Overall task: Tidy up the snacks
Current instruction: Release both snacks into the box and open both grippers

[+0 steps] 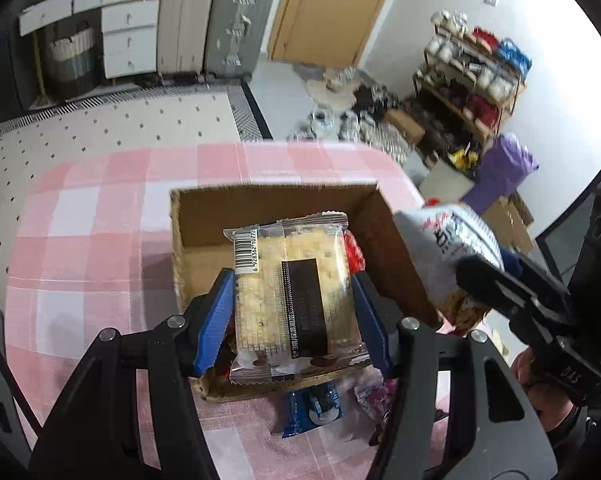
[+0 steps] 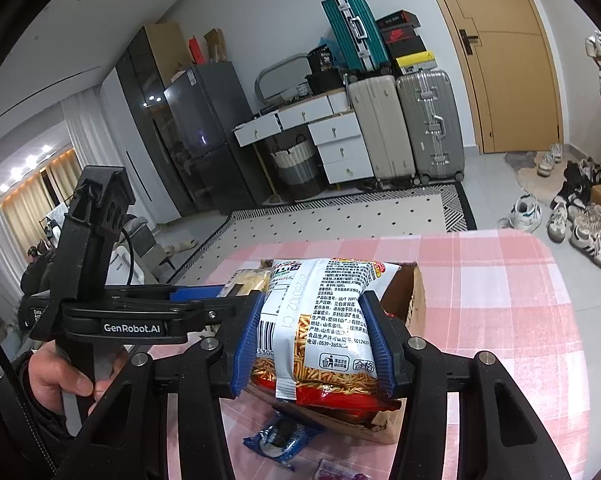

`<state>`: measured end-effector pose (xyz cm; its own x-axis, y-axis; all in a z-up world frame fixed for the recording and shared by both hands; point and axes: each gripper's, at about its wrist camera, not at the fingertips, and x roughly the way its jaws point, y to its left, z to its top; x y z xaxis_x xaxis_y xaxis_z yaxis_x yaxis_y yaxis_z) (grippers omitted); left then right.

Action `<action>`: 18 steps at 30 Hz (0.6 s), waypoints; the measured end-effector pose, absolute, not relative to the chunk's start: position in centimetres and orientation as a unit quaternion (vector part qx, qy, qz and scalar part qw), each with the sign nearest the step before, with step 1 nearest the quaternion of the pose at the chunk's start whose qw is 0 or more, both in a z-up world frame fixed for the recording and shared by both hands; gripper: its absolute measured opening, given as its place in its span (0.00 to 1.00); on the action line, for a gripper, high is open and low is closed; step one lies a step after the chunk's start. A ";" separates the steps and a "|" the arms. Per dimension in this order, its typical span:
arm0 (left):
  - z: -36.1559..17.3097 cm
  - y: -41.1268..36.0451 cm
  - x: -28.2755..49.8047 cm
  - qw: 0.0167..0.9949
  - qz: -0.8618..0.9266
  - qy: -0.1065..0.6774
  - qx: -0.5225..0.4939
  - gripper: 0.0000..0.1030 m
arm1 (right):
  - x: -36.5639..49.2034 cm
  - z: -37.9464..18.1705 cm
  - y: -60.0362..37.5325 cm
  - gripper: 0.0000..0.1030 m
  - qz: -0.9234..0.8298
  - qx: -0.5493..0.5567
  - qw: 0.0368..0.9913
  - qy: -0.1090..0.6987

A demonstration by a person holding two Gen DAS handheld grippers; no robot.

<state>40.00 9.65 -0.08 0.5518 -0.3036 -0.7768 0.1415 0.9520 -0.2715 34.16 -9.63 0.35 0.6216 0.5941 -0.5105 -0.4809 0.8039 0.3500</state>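
Left gripper (image 1: 294, 300) clamps cracker pack (image 1: 292, 292) | right gripper (image 2: 312, 340) clamps noodle bag (image 2: 324, 320) | box (image 1: 276, 204) below, seemingly

Worktop (image 2: 500, 280) w/ pink-and-white check cloth. Beyond it a dotted rug (image 2: 340, 216) w/ striped black border on grey tile floor. By far wall: white drawer unit (image 2: 340, 152), striped basket (image 2: 296, 164) under it, beige suitcase (image 2: 380, 128) and grey suitcase (image 2: 430, 124) upright side by side, teal suitcase (image 2: 350, 28) tilted on top, shoeboxes (image 2: 404, 40) stacked beside it. Dark fridge (image 2: 204, 128) left of drawers, next to black cabinet (image 2: 148, 100). Wooden door (image 2: 500, 52) shut. Sneakers (image 2: 580, 224) scattered on floor near shoe rack (image 1: 472, 76); purple bag (image 1: 504, 168) just below rack.
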 end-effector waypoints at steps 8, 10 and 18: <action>-3.9 8.9 43.6 0.851 -0.137 0.497 -0.098 0.71 | 37.2 -2.2 -8.8 0.57 0.310 0.099 0.891 0.317; -4.4 9.0 43.7 0.850 -0.138 0.500 -0.094 0.77 | 37.0 -2.4 -9.2 0.68 0.316 0.094 0.893 0.306; -2.4 9.0 40.8 0.879 -0.113 0.456 -0.086 0.77 | 34.1 -1.1 -11.6 0.75 0.300 0.116 0.904 0.281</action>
<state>40.75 9.01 -2.43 0.5588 -0.2764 -0.7818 0.1197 0.9598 -0.2538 34.07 -11.56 -1.09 0.6623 0.6084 -0.4373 -0.4778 0.7925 0.3790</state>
